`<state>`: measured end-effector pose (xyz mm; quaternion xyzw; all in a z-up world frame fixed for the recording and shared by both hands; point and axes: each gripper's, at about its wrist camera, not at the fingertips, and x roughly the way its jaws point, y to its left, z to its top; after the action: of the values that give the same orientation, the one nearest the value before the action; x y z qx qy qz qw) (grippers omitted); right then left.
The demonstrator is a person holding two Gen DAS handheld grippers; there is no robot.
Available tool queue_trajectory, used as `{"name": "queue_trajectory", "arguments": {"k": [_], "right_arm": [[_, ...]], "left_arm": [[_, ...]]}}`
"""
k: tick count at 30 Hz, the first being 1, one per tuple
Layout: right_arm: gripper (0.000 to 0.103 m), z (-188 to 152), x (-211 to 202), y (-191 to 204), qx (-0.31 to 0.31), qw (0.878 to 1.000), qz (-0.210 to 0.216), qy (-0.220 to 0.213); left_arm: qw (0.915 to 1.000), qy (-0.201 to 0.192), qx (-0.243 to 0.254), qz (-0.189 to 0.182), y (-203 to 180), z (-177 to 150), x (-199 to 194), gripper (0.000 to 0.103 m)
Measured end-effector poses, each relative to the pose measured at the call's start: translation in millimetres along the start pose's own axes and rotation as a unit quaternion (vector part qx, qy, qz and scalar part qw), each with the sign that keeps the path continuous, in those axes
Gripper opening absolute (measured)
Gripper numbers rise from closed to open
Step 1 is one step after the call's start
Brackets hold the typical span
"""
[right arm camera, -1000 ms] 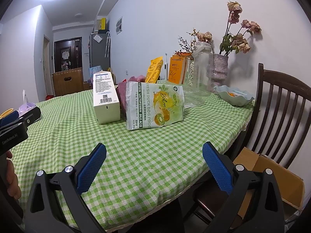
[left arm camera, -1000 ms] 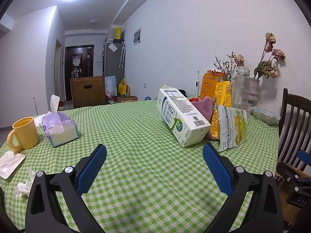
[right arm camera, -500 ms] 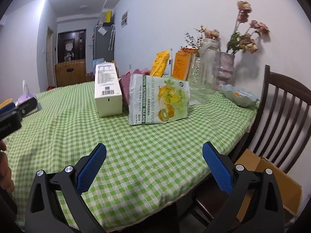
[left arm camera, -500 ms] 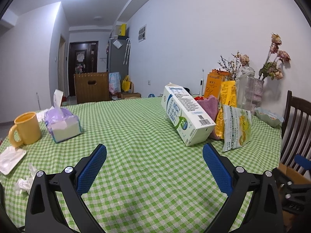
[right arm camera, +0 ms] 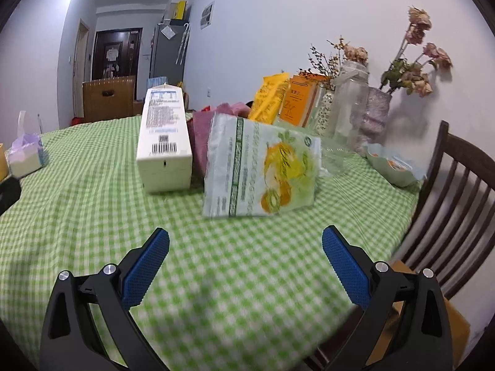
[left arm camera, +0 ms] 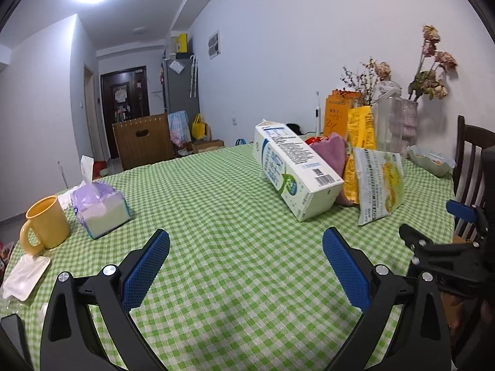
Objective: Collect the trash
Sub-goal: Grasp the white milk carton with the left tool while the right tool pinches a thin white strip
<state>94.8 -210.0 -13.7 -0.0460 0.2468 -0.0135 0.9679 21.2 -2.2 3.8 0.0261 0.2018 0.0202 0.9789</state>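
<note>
Your left gripper [left arm camera: 246, 256] hangs over the green-and-white checked tablecloth [left arm camera: 216, 216] with its blue-padded fingers [left arm camera: 148, 266] spread wide and nothing between them. From that camera, the long white milk carton [left arm camera: 294, 173] lies tipped on its side at about one o'clock, resting against a pink cloth [left arm camera: 334, 151]. Just beside it, at two o'clock, a pale green printed snack bag [left arm camera: 379, 185] stands on the cloth. At ten o'clock sit a yellow ceramic mug [left arm camera: 46, 225] and a purple soft pack of tissues [left arm camera: 99, 207], near each other. A flat white plastic wrapper [left arm camera: 26, 275] lies at nine o'clock, close to the table edge, with crumpled white scraps below it that are too small to make out.

Your right gripper [right arm camera: 246, 256] is also spread wide and empty, over the tablecloth near the table's edge. The snack bag sits at twelve o'clock from it, the carton at eleven. A dark wooden chair [right arm camera: 458, 198] stands at three o'clock, and a brown cardboard box [right arm camera: 448, 324] sits on the floor below it, at four o'clock.
</note>
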Motion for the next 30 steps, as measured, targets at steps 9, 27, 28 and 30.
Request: {"name": "queue_trajectory", "arguments": {"k": [9,27,28,30], "right_arm": [[0.095,37.8,71.8,24.6,-0.078,0.993,-0.057,0.063],[0.006,71.2,57.5,-58.9,-0.003,0.998,-0.007,0.063],[0.005,73.7,49.5,-70.8,0.011,0.998,-0.005,0.054],[0.004,75.9,39.5,-88.9,0.027,0.999,-0.002,0.040]], "left_arm": [[0.9985,0.042,-0.031,0.019,16.9,32.9,43.4,0.096],[0.9890,0.123,-0.057,-0.058,-49.5,52.7,125.0,0.096],[0.9883,0.129,-0.056,-0.059,-61.1,53.5,131.7,0.096],[0.9874,0.138,-0.057,-0.052,-77.3,54.7,142.5,0.096]]}}
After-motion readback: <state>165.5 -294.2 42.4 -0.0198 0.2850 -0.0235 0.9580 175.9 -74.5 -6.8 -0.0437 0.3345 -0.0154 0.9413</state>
